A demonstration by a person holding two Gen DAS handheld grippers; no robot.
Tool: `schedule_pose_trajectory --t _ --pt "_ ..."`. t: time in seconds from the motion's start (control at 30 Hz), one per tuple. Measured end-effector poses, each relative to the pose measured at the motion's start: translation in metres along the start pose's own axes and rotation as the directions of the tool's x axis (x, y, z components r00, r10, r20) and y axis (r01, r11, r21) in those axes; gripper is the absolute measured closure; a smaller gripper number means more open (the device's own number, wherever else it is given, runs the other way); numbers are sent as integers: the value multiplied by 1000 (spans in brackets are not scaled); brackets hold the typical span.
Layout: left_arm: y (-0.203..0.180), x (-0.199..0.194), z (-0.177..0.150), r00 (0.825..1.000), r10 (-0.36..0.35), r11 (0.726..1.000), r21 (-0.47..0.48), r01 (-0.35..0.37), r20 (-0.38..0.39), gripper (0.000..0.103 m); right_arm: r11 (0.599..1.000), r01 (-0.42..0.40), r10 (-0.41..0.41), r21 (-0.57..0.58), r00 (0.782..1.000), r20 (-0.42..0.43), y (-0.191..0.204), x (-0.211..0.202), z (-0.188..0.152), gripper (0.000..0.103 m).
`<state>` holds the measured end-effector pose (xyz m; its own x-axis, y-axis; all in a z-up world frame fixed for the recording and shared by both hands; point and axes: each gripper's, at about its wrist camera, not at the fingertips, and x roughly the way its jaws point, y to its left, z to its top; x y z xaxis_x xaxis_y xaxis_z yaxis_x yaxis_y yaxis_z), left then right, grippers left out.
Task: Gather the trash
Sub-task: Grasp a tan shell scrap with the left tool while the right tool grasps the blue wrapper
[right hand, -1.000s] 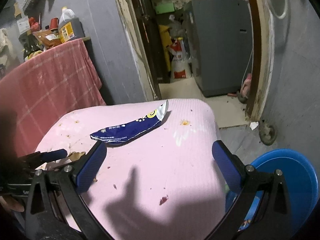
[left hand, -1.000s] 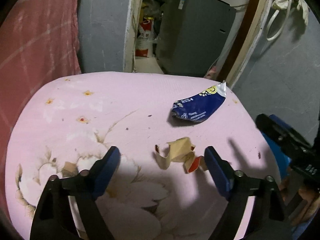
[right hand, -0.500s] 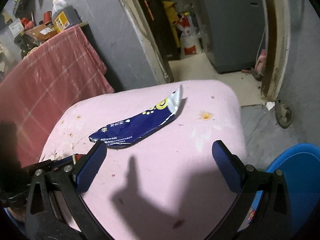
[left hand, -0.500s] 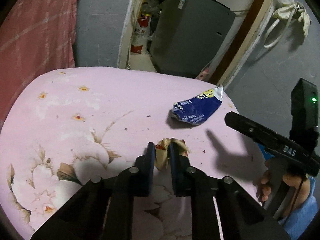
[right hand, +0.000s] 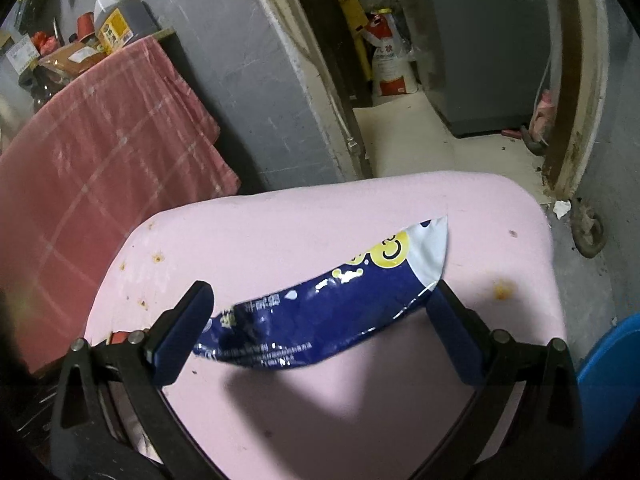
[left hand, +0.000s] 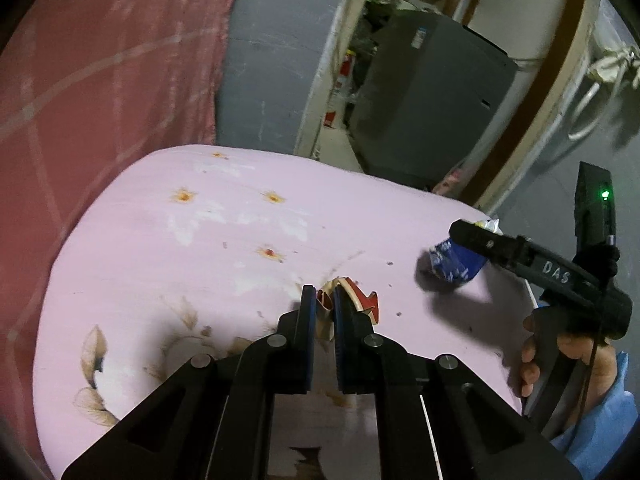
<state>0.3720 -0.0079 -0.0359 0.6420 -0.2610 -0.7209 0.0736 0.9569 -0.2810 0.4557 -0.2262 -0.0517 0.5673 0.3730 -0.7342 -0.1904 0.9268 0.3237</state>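
Observation:
My left gripper (left hand: 322,300) is shut on a crumpled tan and red paper scrap (left hand: 360,300), held just above the pink flowered table top (left hand: 200,248). A dark blue snack wrapper (right hand: 320,312) lies on the pink top; it also shows in the left wrist view (left hand: 450,264). My right gripper (right hand: 316,320) is open, with its two blue fingers on either side of the wrapper, close to the table. The right gripper shows in the left wrist view (left hand: 472,236) over the wrapper.
A blue bin (right hand: 608,364) stands low to the right of the table. A red checked cloth (right hand: 100,128) hangs at the left with bottles (right hand: 114,20) above it. A doorway with a grey appliance (left hand: 428,100) lies behind.
My left gripper closed on the paper scrap and lifted it a little. My right gripper moved forward and down until its open fingers straddle the blue wrapper.

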Motion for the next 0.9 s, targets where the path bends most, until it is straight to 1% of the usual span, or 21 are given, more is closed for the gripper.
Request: schedule_pose_trajectory --t 0.13,0.2,0.3,0.37,0.4,0.47,0.5,0.53,0.57,0.6,0.63,0.67,0.7,0.73,0.77,0.87,0.9 --pt "3 -6 1 1000 0 1000 -26 0 13 97 996 7 -10 -85 999 -37 17 8 -4 1" --pt "5 -10 1 1000 1 999 -34 -1 19 97 994 -6 0 -111 999 -53 23 9 -7 4" --pt "8 -14 0 1000 4 999 -47 -3 22 97 989 -20 10 -146 997 -75 29 10 -15 13" --pt "9 -17 -2 1000 6 998 -55 -5 21 97 986 -23 8 -168 996 -89 32 9 -19 22" --pt "11 -17 -3 1000 8 998 -59 -7 19 97 983 -28 10 -179 995 -98 34 9 -21 24" --pt "13 -19 -4 1000 8 997 -72 -6 16 97 981 -33 12 -192 994 -106 37 9 -23 34" --pt "14 -20 -5 1000 8 997 -78 -7 15 97 979 -37 15 -198 994 -111 38 8 -25 37" --pt "16 -22 -8 1000 9 997 -80 -8 15 97 979 -36 14 -201 994 -112 38 7 -26 43" --pt "18 -24 -9 1000 10 997 -83 -9 16 97 979 -35 13 -202 994 -111 38 6 -27 53" --pt "19 -26 -10 1000 12 996 -87 -10 16 97 980 -35 14 -196 994 -110 37 5 -27 57" --pt "20 -28 -12 1000 12 996 -91 -11 17 97 981 -38 18 -190 994 -109 36 5 -27 64" --pt "20 -29 -13 1000 14 995 -95 -12 18 97 983 -50 32 -174 994 -107 34 3 -27 69" --pt "25 -28 -12 1000 12 995 -99 -11 18 97 985 -58 41 -163 994 -105 33 4 -27 72" --pt "25 -29 -12 1000 12 995 -101 -10 18 97 987 -72 57 -144 993 -101 30 2 -27 78" --pt "25 -31 -13 1000 13 994 -104 -10 20 97 988 -81 68 -133 993 -99 28 2 -27 82" --pt "25 -37 -15 999 14 994 -111 -11 29 97 988 -107 98 -110 991 -90 27 -1 -29 87" --pt "25 -38 -15 999 13 994 -111 -9 32 97 988 -114 105 -109 991 -81 27 -4 -30 88"
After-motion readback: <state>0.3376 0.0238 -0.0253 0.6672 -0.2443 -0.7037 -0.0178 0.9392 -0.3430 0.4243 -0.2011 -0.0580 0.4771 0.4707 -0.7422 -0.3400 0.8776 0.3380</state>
